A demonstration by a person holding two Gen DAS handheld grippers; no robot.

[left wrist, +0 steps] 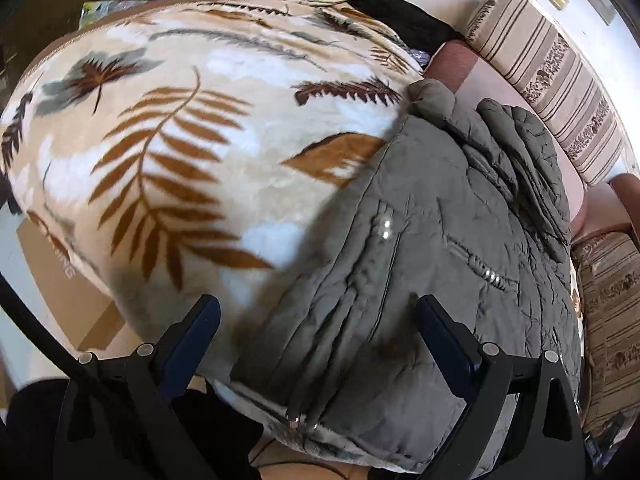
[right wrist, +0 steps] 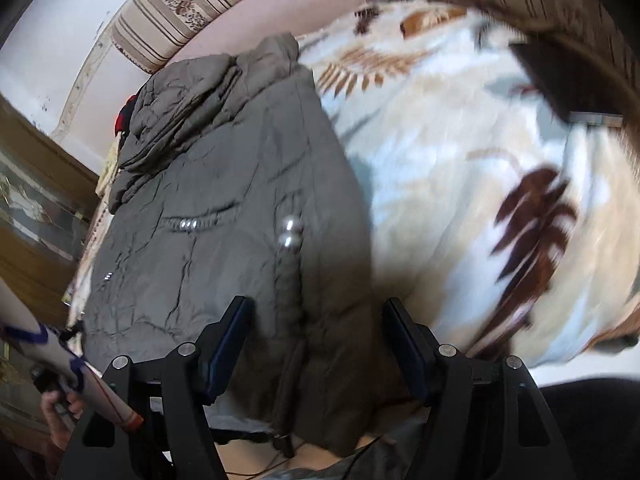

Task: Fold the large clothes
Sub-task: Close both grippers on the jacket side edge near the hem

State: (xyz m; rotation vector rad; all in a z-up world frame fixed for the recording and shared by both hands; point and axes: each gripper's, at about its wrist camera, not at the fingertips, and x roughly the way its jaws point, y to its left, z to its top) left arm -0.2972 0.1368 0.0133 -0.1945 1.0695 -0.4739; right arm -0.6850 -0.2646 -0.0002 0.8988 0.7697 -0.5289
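Left gripper (left wrist: 318, 332): jaws spread wide, nothing between the pads, held above the near edge of the grey padded jacket (left wrist: 440, 280). Its left finger (left wrist: 192, 336) hangs over the leaf-print blanket (left wrist: 180, 140); its right finger (left wrist: 444, 340) over the jacket's quilted front. Whether either tip touches cloth, cannot tell. Ahead and left of this gripper the blanket runs wide, cream with brown fern fronds. Ahead and right, the jacket lies flat on the blanket, bunched into folds at its far end. Two shiny snaps (left wrist: 385, 229) sit along a seam straight ahead. Beyond the jacket to the right, a striped cushion (left wrist: 552, 68). Far ahead, a dark heap of clothes (left wrist: 404, 16).

Right gripper (right wrist: 318, 344): jaws also standing wide, empty, straddling the jacket's (right wrist: 224, 208) placket seam at the near hem. Both fingers over jacket cloth; contact not clear. To its left and below, a hand (right wrist: 60, 404) grips a handle. Straight ahead, a pair of snaps (right wrist: 290, 232). To the right of the gripper, the blanket (right wrist: 460, 168), blurred in this view. Ahead and left, the striped cushion (right wrist: 180, 12) again.
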